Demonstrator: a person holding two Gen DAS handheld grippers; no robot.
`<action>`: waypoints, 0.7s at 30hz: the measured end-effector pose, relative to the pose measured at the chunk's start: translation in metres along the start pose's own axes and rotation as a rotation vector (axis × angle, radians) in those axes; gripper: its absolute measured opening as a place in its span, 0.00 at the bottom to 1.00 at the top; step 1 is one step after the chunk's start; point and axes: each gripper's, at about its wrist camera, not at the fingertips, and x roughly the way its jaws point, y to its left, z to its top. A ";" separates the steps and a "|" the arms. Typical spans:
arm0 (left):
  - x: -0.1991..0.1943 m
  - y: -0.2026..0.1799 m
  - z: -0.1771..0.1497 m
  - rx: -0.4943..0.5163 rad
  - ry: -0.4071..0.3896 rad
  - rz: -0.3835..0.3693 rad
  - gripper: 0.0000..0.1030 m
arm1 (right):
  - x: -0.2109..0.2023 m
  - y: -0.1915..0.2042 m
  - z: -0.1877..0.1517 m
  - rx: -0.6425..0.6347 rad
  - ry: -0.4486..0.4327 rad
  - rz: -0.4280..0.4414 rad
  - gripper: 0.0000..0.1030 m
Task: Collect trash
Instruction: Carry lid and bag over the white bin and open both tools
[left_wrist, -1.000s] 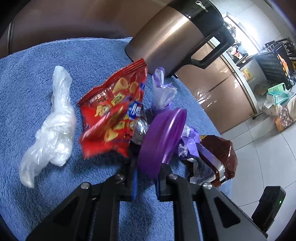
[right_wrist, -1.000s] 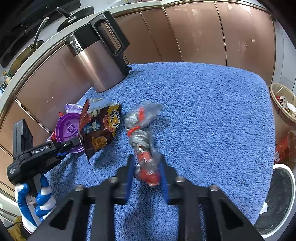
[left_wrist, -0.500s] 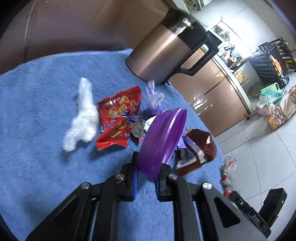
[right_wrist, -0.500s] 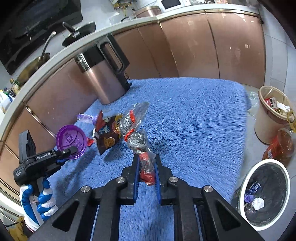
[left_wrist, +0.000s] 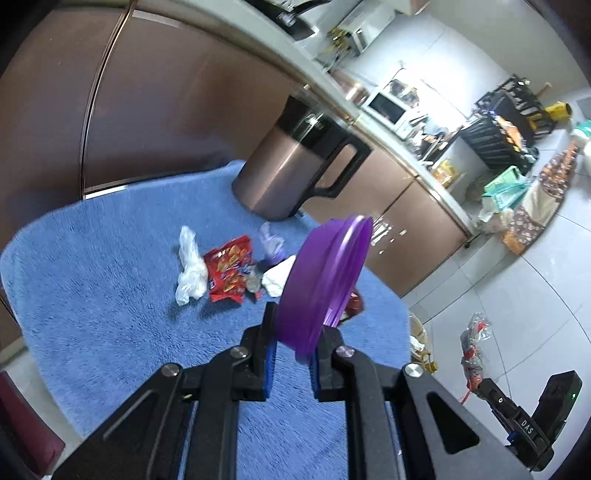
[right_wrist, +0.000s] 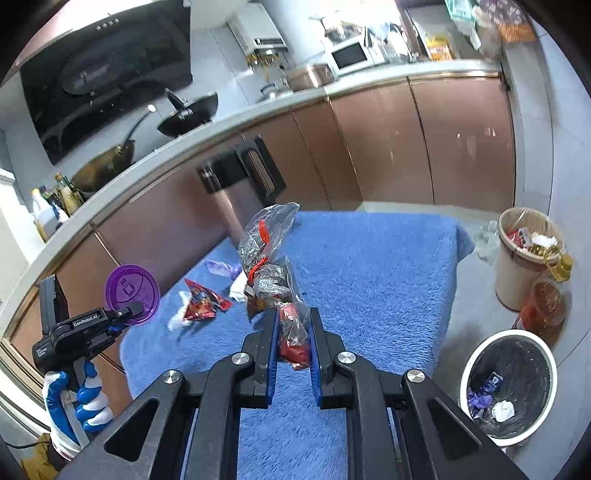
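Currently the purple lid (left_wrist: 325, 280) sits edge-on between the jaws of the left gripper (left_wrist: 291, 349), pinched at its lower rim and raised above the blue towel (left_wrist: 110, 295) that covers the tabletop. Right gripper (right_wrist: 293, 345): jaws pinching a crumpled clear plastic bag (right_wrist: 271, 243) with red scraps inside, its upper part standing well above the towel.

On the towel, clustered near its far-left part: white plastic wad (left_wrist: 190, 269), red snack packet (left_wrist: 229, 269), pale purple wrapper (left_wrist: 271, 242), white tissue (left_wrist: 277, 278); a dark brown packet (left_wrist: 354, 303) is mostly hidden behind the lid. Steel jug (left_wrist: 291, 170) stands at the far edge, against the brown cabinet fronts.

Near and right-hand parts of the towel are bare. Off its right edge, on the floor: white-rimmed bin (right_wrist: 511, 382) with a dark liner, tan bin (right_wrist: 526, 254) farther back, amber bottle (right_wrist: 546, 299) between them.
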 end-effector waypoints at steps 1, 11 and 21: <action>-0.006 -0.003 0.000 0.006 -0.008 -0.006 0.13 | -0.006 0.001 -0.001 0.000 -0.009 -0.001 0.13; -0.054 -0.041 -0.012 0.083 -0.050 -0.080 0.13 | -0.081 -0.008 -0.017 0.029 -0.123 -0.048 0.13; -0.024 -0.107 -0.046 0.210 0.046 -0.095 0.13 | -0.130 -0.066 -0.043 0.112 -0.196 -0.206 0.13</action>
